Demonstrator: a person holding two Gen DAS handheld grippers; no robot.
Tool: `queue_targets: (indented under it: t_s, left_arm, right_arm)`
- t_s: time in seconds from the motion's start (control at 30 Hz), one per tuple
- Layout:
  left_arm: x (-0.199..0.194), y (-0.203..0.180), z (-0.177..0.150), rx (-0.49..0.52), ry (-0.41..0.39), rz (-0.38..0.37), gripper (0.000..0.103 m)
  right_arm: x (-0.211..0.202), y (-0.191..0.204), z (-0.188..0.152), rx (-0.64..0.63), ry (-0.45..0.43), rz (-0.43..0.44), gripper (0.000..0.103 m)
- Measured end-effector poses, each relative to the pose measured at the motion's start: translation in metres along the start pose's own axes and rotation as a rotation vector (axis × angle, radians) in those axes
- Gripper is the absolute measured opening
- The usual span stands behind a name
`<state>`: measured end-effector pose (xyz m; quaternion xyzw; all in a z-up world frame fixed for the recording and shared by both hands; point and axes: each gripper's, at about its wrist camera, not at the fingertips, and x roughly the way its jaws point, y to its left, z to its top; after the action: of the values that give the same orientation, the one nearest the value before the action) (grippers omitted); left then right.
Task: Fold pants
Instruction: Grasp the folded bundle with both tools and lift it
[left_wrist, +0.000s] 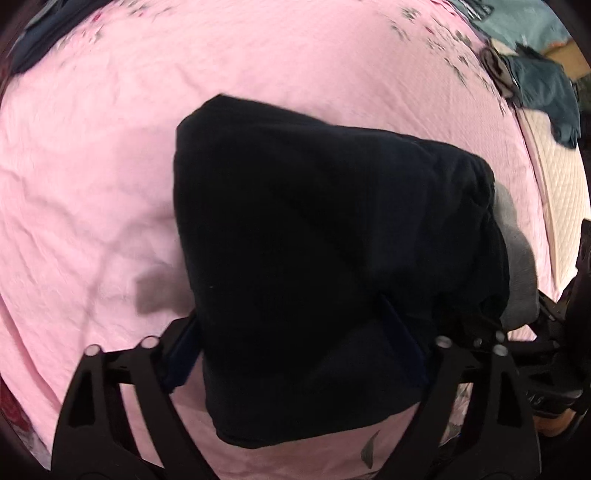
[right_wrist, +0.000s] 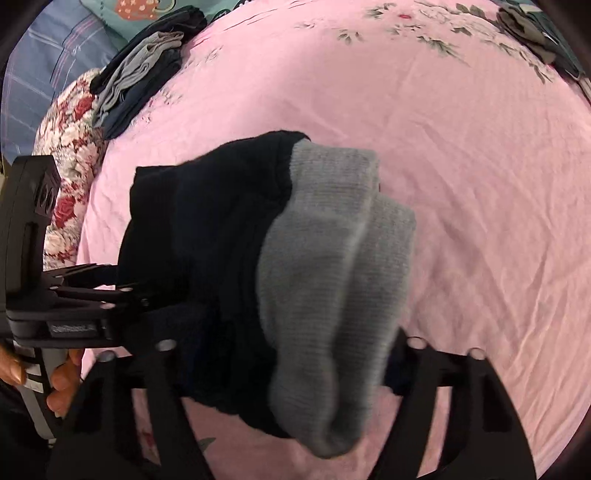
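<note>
Both grippers reach forward over a pink bedsheet (left_wrist: 92, 166), side by side, each gripping the same folded bundle of pants (left_wrist: 332, 258). The left gripper (left_wrist: 306, 354) points ahead with its two black fingers either side of the dark fabric; the cloth fills the gap between them and drapes over the near edge, so the jaws are pinching the pants, though the fingertips themselves are hidden under the fabric. The right gripper (right_wrist: 280, 354) is posed the same way, its jaws closed on the grey ribbed cuff (right_wrist: 332, 277) end of the bundle, which hangs down between and in front of the fingers. The pants sit lifted at the grippers, with the sheet visible beneath and beyond them. The left wrist view shows mostly the dark body of the pants, only a sliver of grey cuff at its right edge, and part of the other gripper at the far right. The right wrist view shows the cuff in full, the left gripper's body (right_wrist: 55, 295) at the left edge with a hand (right_wrist: 62, 384) wrapped on its handle, a floral quilt (right_wrist: 70, 147) at the bed's left side, and a stack of folded clothes (right_wrist: 147, 62) near the far-left corner. More dark clothing (left_wrist: 543, 96) lies at the far right in the left view.
</note>
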<state>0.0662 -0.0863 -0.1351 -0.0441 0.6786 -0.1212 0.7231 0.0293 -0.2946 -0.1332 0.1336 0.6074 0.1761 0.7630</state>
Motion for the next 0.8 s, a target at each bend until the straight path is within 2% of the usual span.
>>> queue_targets:
  t_s: [0.07, 0.13, 0.2, 0.23, 0.27, 0.3, 0.33, 0.37, 0.43, 0.5, 0.57, 0.6, 0.67, 0.8]
  left_arm:
    - [-0.010, -0.013, -0.001, 0.060, 0.001, 0.040, 0.063]
    - [-0.017, -0.028, -0.004, 0.131, -0.009, 0.088, 0.058]
    - [-0.008, -0.028, -0.003, 0.140, 0.002, 0.099, 0.069]
    - [-0.001, -0.022, 0.001, 0.101, 0.014, 0.084, 0.081]
    - [0.006, -0.011, 0.006, 0.038, 0.034, 0.040, 0.089]
    - [0.011, -0.005, 0.010, 0.004, 0.055, 0.007, 0.091]
    - [0.012, 0.001, 0.013, -0.019, 0.057, -0.050, 0.100]
    - [0.014, 0.001, 0.015, -0.016, 0.067, -0.082, 0.101]
    - [0.015, -0.007, 0.017, 0.011, 0.057, -0.058, 0.101]
    - [0.010, -0.017, 0.017, 0.033, 0.023, -0.052, 0.087]
    - [-0.002, -0.030, 0.016, 0.085, -0.002, -0.026, 0.058]
    - [-0.011, -0.037, 0.015, 0.114, -0.022, 0.006, 0.049]
    - [-0.025, -0.041, 0.016, 0.134, -0.039, 0.001, 0.029]
    - [-0.058, -0.019, 0.035, 0.026, -0.099, -0.074, 0.032]
  right_arm:
    - [-0.007, 0.005, -0.002, 0.009, -0.002, 0.029, 0.060]
    - [-0.007, 0.008, -0.002, -0.003, 0.013, 0.040, 0.061]
    - [0.004, 0.002, -0.001, 0.025, 0.033, 0.036, 0.075]
    - [0.007, -0.003, 0.000, 0.063, 0.041, 0.052, 0.078]
    - [0.008, -0.003, 0.001, 0.069, 0.037, 0.062, 0.078]
    - [0.007, 0.000, 0.001, 0.051, 0.037, 0.049, 0.078]
    - [0.008, 0.004, 0.001, 0.031, 0.037, 0.032, 0.075]
    - [0.007, 0.006, 0.000, 0.025, 0.033, 0.023, 0.074]
    - [0.006, 0.009, 0.000, 0.017, 0.033, 0.014, 0.058]
    - [-0.002, 0.017, 0.001, 0.004, 0.030, 0.017, 0.051]
    - [-0.016, 0.026, 0.003, -0.031, 0.019, 0.045, 0.048]
    - [-0.021, 0.036, 0.004, -0.059, 0.009, 0.068, 0.047]
    - [-0.039, 0.059, 0.010, -0.142, -0.022, 0.089, 0.046]
    - [-0.055, 0.082, 0.033, -0.222, -0.068, 0.139, 0.046]
